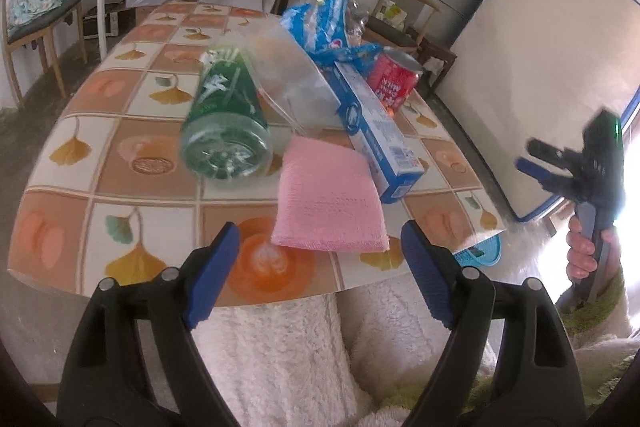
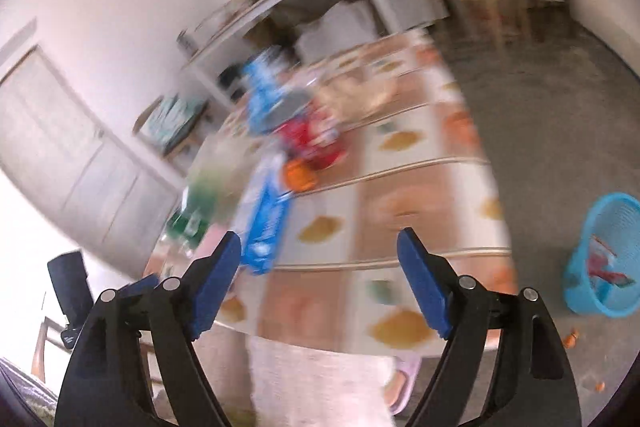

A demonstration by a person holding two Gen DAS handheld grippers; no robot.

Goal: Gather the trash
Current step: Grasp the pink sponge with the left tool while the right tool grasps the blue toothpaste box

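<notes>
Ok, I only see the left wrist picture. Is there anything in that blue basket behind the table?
Observer: Yes. The blue basket stands on the floor and already holds red scraps.
Kid: Did anything miss it?
Observer: Small orange bits lie on the floor beside it.
Kid: Is my right claw empty?
Observer: The right claw is open, with nothing in it.

Both wrist views angled down from the near edge, sharing the table (image 1: 120, 163).
</notes>
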